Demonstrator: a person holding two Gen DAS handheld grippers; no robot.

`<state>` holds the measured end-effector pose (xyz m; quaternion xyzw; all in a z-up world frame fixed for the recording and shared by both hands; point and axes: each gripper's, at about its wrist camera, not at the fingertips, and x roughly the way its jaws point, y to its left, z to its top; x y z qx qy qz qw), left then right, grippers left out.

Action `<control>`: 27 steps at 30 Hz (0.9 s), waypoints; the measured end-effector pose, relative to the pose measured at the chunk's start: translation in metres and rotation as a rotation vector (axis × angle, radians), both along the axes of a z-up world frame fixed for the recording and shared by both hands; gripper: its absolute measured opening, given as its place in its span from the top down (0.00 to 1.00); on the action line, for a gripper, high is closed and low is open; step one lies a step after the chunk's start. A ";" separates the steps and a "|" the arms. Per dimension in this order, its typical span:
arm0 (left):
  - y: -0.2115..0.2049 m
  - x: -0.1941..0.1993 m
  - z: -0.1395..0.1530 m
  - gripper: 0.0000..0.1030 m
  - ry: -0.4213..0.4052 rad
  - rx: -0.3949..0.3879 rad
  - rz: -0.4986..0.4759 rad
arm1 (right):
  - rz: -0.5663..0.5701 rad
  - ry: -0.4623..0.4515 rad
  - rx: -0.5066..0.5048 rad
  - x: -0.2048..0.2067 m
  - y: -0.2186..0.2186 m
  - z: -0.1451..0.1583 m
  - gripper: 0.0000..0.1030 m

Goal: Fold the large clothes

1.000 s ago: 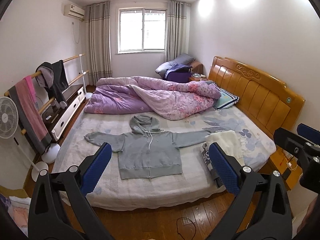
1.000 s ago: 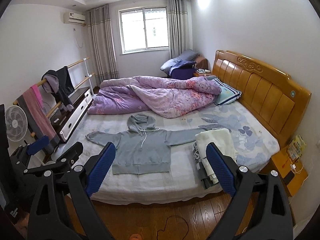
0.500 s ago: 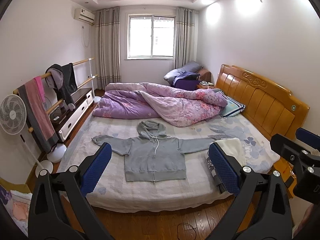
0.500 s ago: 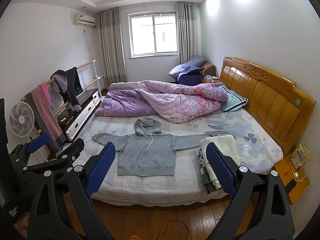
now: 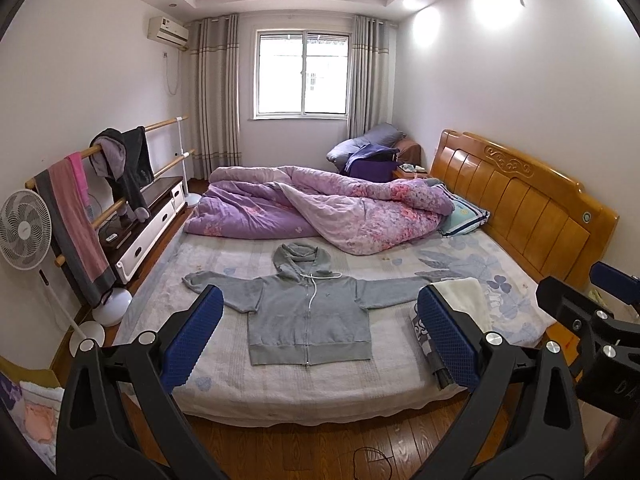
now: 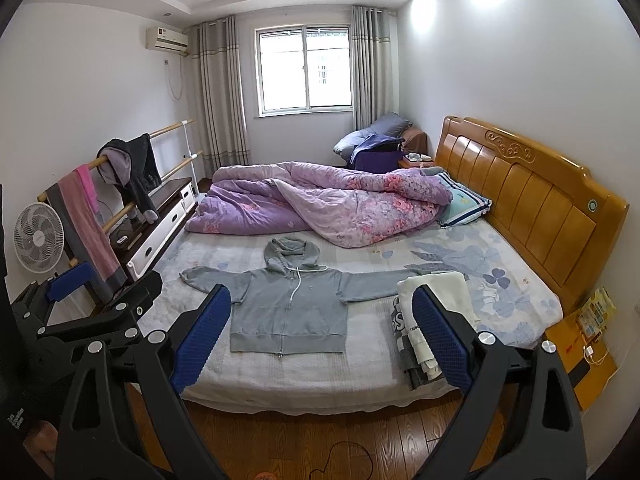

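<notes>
Left wrist view: the left hand-held gripper (image 5: 320,332) is released, its blue pads wide apart and grasping nothing, held over the wooden floor at the near side of the bed (image 5: 320,396). The grey zip hoodie (image 5: 308,316) lies flat on the bed's near half, front up, zip closed, hood toward the far side, both sleeves spread out to left and right. Its right sleeve end runs under or against a stack of folded clothes (image 5: 460,308) at the near right of the bed; the contact cannot be resolved. A purple quilt (image 5: 320,212) is heaped across the far half, well apart from the hoodie. The right hand-held gripper (image 5: 584,312) shows at the right edge of this view. Right wrist view: the right hand-held gripper (image 6: 322,330) is likewise released and empty, short of the bed edge. The grey zip hoodie (image 6: 288,308) sits in the same laid-out position, and the stack of folded clothes (image 6: 432,312) is topped by a cream piece. The left hand-held gripper (image 6: 92,292) appears at the left, near a standing fan (image 6: 38,238). Assessment: the stack suggests some garments are already finished; the hoodie is spread ready but no fold has been made in it. Sleeves, body fold and placement on the stack all remain.
</notes>
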<state>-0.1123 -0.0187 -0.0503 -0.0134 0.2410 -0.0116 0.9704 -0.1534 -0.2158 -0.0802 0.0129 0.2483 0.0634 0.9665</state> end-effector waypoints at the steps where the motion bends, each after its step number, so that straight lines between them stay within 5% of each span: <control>1: 0.000 0.000 0.000 0.05 0.001 0.000 0.000 | -0.001 0.002 0.001 0.001 0.000 0.000 0.14; 27: 0.011 0.012 0.003 0.05 0.010 -0.002 -0.021 | -0.004 0.006 0.001 0.007 0.003 -0.001 0.14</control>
